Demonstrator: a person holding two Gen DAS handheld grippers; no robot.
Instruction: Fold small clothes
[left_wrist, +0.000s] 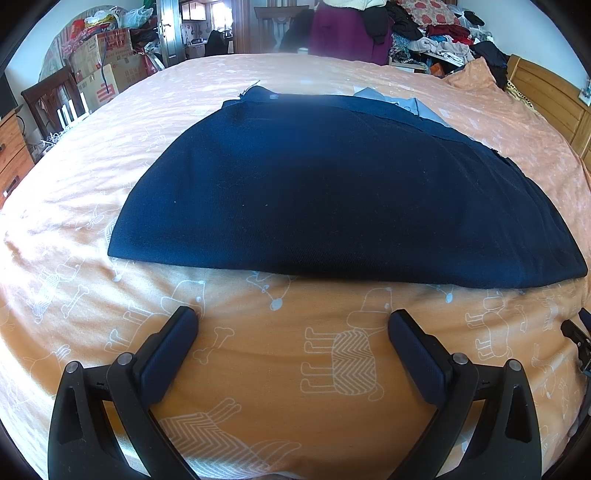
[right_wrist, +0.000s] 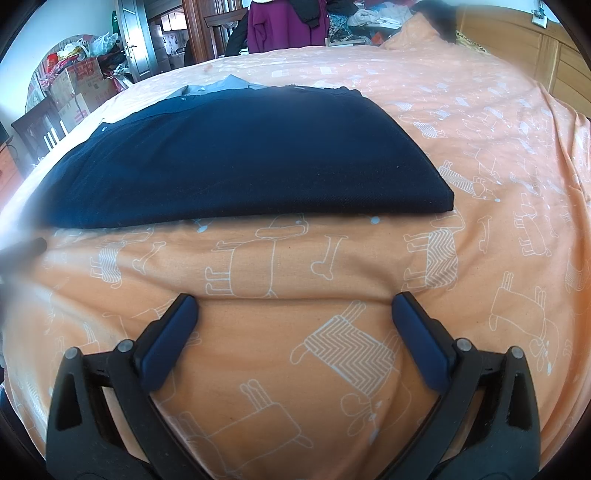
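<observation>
— What lies on the orange bedsheet?
— A navy garment, folded flat into a smooth rectangle with stacked layers along one side edge.
— Anything under it?
— A pale blue-grey piece peeks out at its far edge.

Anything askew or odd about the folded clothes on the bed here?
Mostly tidy. The navy garment lies flat and folded, but a light blue piece sticks out from under its far edge. Both grippers, left and right, are open and clear of it.
</observation>
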